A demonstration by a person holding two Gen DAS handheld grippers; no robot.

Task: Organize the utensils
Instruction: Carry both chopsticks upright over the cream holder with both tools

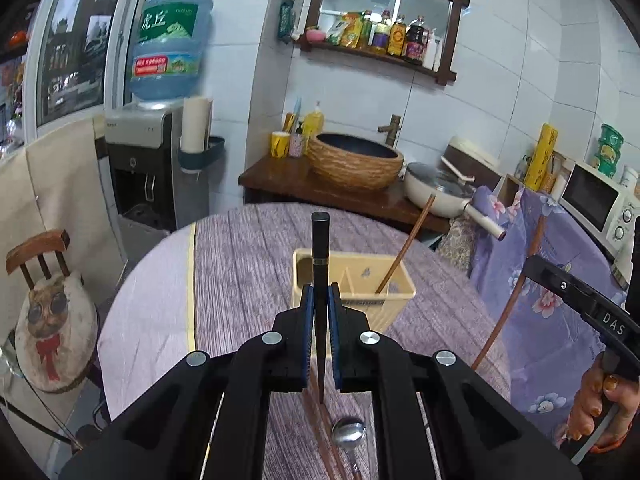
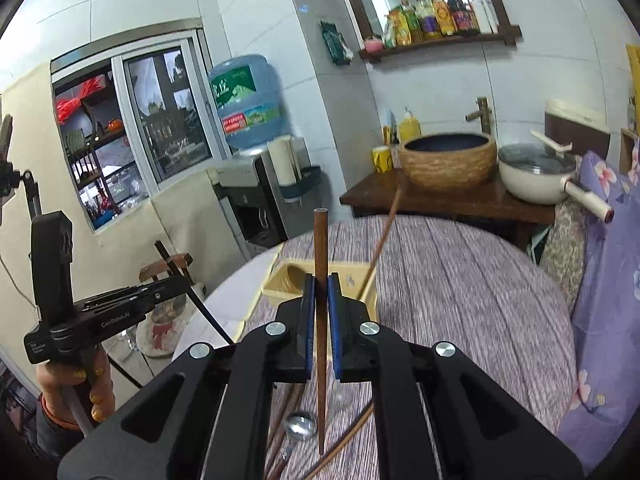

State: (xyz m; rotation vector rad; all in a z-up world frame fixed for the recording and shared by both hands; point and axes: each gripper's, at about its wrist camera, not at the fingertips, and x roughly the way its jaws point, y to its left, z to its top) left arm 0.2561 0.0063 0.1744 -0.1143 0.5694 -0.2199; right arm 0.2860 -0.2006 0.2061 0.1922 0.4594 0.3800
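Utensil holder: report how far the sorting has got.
Done: one brown chopstick leans in the utensil holder. In hand: left gripper holds a black chopstick; right gripper holds a wooden chopstick. Left: spoon and loose chopsticks on the table.

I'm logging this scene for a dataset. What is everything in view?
black chopstick: 1, black, upright in left tool
brown chopstick: 1, brown, upright in right tool
utensil holder: 1, cream, on table; one brown chopstick leans inside
loose chopsticks: several, brown, on table near the tools
spoon: 1, metal, on table
table: 1, purple-grey cloth
pan: 1, white, on wooden counter
basin: 1, woven brown
left tool: black, blue pads
right tool: black, blue pads
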